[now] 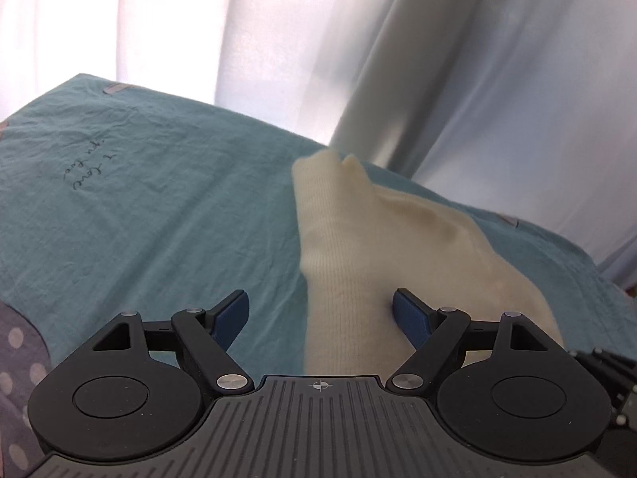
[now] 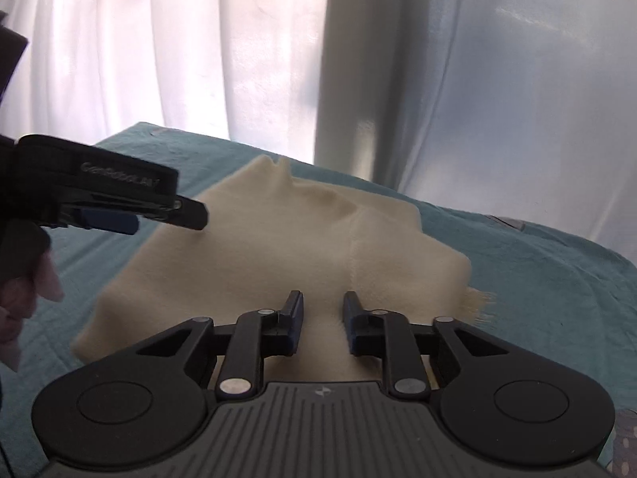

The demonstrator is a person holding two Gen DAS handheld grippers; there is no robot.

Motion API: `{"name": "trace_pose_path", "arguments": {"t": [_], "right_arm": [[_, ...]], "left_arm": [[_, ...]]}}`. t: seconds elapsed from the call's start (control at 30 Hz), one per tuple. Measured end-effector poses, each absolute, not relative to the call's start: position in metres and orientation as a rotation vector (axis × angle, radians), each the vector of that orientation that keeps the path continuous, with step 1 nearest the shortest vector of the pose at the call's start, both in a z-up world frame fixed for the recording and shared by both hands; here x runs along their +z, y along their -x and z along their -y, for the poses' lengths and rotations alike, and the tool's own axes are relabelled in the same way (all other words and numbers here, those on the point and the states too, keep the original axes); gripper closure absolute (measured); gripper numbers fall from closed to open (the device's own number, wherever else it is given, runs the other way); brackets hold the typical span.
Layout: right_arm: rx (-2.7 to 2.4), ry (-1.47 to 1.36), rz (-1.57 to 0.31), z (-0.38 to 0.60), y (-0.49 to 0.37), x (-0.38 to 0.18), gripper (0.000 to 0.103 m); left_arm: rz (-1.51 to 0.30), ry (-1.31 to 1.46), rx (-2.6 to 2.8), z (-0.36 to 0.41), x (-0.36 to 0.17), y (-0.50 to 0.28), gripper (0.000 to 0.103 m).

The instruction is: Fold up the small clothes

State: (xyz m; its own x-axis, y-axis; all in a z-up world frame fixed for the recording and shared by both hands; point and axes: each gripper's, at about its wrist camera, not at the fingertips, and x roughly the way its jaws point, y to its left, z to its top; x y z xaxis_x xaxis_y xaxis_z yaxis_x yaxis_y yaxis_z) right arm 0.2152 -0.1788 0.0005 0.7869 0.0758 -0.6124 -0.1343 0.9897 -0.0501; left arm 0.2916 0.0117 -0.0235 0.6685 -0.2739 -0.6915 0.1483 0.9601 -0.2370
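The cream knit [image 2: 278, 247] lies rumpled on the teal sheet [image 1: 139, 207]. Left gripper [image 1: 320, 318] gapes wide; right gripper [image 2: 323, 322] stands partly open, holding nothing. Pinch one layer at the near edge, then fold flat

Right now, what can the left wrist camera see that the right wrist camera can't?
Only the left wrist view shows the handwriting on the teal sheet and a dotted grey cloth. Only the right wrist view shows the left gripper from the side and the cloth's fringe. Both show the cream knit cloth, the sheet and white curtains.
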Motion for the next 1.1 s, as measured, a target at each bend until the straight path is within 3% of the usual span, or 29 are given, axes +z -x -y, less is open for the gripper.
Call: {"name": "trace_pose_path", "arguments": {"t": [0.1,0.27,0.37,0.57,0.67,0.97,1.1], "right_arm": [[0.1,0.069,-0.627,0.2,-0.207,-0.006,0.092],[0.114,0.05,-0.669,0.192,-0.215,0.009,0.092],[0.111,-0.014,-0.596,0.18,-0.234,0.025,0.091],[0.079,-0.024,-0.61,0.165,-0.302,0.018,0.082],[0.035,0.0,-0.641,0.168,-0.321,0.002,0.066],[-0.092,-0.073,-0.647,0.21,-0.326,-0.023,0.064],[-0.11,-0.043,-0.657,0.205,-0.328,-0.022,0.058]], "left_arm": [[-0.79,0.16,-0.227,-0.01,-0.036,-0.285,0.011],[-0.791,0.21,-0.203,-0.027,-0.019,-0.293,0.014],[-0.755,0.195,-0.131,-0.024,-0.007,-0.309,0.013],[-0.828,0.275,-0.013,-0.007,-0.022,-0.355,0.009],[-0.861,0.244,-0.001,0.009,-0.036,-0.365,0.008],[-0.836,0.157,0.006,0.031,-0.046,-0.367,0.001],[-0.841,0.154,0.0,0.028,-0.045,-0.367,0.001]]}}
